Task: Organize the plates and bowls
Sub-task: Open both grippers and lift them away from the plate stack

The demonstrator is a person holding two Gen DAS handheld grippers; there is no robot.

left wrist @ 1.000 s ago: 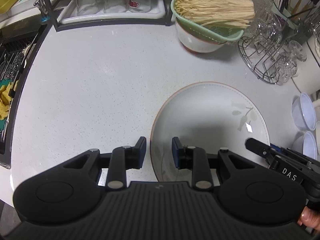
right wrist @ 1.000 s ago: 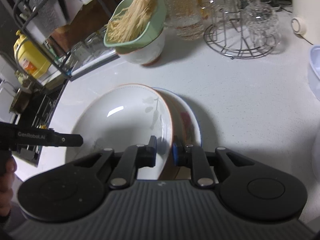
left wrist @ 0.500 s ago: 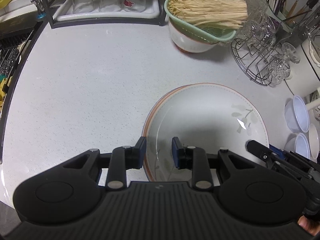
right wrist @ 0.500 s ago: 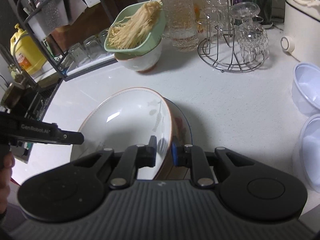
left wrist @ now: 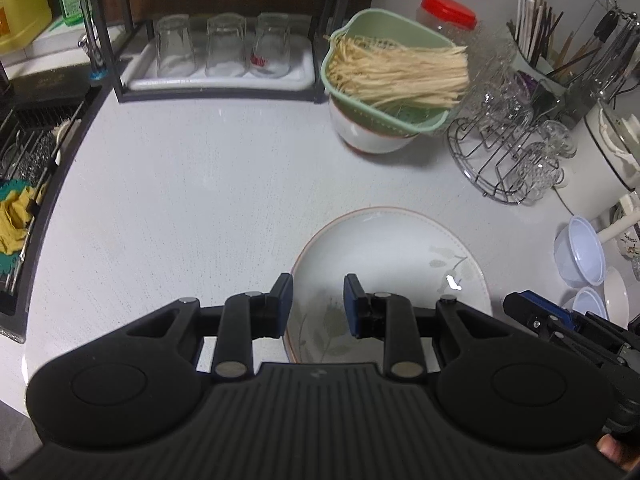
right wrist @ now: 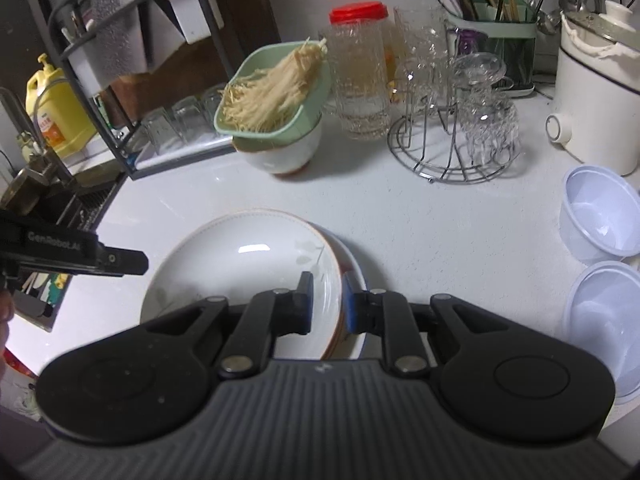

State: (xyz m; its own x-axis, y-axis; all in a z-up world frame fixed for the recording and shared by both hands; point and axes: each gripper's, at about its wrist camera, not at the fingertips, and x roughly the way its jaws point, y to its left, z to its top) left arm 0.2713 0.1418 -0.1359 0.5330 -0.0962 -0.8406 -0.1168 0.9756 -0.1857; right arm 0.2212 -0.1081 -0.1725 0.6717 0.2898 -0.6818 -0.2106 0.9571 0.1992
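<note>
A white plate with a grey leaf print and an orange rim [left wrist: 392, 256] [right wrist: 240, 264] lies on top of a second plate with a blue rim [right wrist: 358, 276]. Both hang just above the white counter [left wrist: 180, 200]. My left gripper [left wrist: 319, 300] is shut on the stack's left rim, one finger outside and one inside. Across the plates, my right gripper [right wrist: 328, 300] is shut on the right rim. Each gripper shows in the other's view: the right one [left wrist: 560, 328], the left one [right wrist: 80, 252].
A green colander of pale strands [left wrist: 392, 80] [right wrist: 276, 92] sits on a white bowl at the back. A wire rack of glasses [left wrist: 500, 152] [right wrist: 452, 152] and small plastic bowls [left wrist: 580, 252] [right wrist: 596, 216] stand on the right. The sink [left wrist: 24, 168] is at the left.
Both grippers have risen with the plates held between them and tilted up, so the back of the counter and its shelf come into view. Neither grip has altered.
</note>
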